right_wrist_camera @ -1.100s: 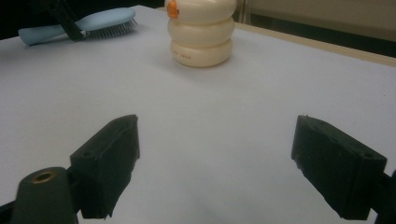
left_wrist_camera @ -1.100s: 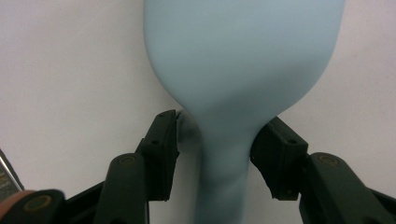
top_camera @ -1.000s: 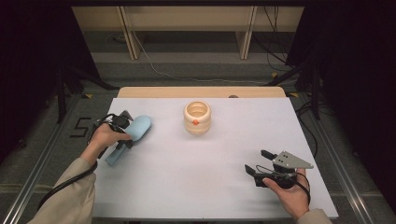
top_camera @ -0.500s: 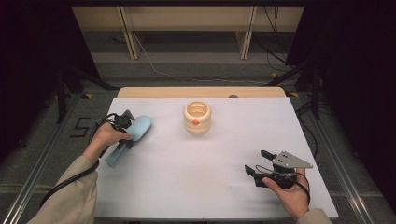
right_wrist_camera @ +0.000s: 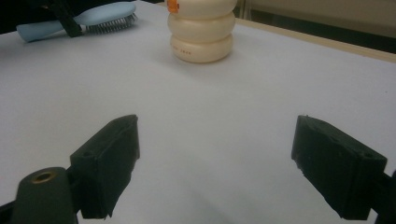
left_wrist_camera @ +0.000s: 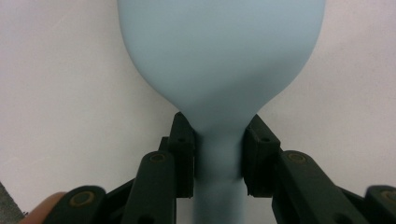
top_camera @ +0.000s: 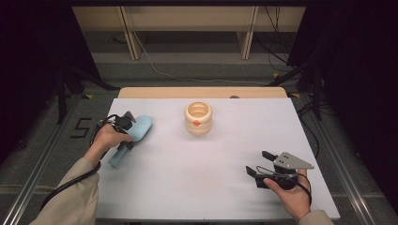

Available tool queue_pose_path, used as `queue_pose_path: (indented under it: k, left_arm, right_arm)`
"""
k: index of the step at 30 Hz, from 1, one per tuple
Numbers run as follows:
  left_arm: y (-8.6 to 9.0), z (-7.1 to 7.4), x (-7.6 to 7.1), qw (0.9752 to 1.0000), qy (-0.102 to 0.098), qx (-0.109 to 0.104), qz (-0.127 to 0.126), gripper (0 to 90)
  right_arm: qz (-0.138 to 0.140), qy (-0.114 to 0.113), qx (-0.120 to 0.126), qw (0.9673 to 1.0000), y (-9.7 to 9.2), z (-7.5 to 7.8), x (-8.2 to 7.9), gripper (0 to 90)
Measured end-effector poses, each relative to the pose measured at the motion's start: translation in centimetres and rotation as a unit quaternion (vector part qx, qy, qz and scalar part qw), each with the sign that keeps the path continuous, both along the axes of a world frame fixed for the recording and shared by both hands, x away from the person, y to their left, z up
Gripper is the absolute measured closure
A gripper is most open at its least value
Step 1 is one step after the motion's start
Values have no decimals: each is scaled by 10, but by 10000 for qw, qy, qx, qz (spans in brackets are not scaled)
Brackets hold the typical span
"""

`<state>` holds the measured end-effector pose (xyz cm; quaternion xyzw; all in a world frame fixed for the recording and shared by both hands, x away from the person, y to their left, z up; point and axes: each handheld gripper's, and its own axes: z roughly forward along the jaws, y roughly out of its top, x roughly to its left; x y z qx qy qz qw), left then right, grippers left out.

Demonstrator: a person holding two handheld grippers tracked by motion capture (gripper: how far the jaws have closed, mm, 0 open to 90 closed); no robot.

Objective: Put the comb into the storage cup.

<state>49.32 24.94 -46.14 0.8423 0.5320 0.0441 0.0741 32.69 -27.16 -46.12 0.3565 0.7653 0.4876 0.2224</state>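
Left gripper [left_wrist_camera: 218, 154] just closed onto hairbrush [top_camera: 133, 136] handle near table [top_camera: 187, 187] edge | right gripper [top_camera: 264, 165] wide, clear surface ahead

pale blue hairbrush [top_camera: 134, 133], bristles down, table's left

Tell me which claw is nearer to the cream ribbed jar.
Left. The left claw, closed on the blue hairbrush at its neck, sits at the cream ribbed jar's left; the right claw rests open farther off, toward the near right corner.
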Motion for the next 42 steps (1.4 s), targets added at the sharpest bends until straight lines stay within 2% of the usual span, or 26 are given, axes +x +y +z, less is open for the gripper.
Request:
queue_pose_path:
  k: [12,15,22,24,28,37,42]
  left_arm:
    - [1,0,-2,9999,-117,-48,-12,693]
    - [2,0,-3,9998,-149,-58,-87,694]
    - [0,0,-5,9995,-283,-14,-171,694]
    - [0,3,-5,9991,-391,-36,-153,695]
    - [-1,7,-7,9988,-456,-80,-154,695]
    - [2,18,-15,9960,-843,-266,-141,695]
    - [3,19,-24,9918,-1211,-415,-41,695]
  right_arm:
    - [-9,12,-21,10000,0,0,0,160]
    - [-20,12,-3,10000,0,0,0,161]
    - [-10,9,2,10000,-1,0,0,160]
    - [-16,7,-4,10000,-1,0,0,160]
    - [-14,7,5,10000,-1,0,0,160]
    - [-10,9,-4,10000,-1,0,0,160]
    - [-16,-1,-2,10000,-1,0,0,160]
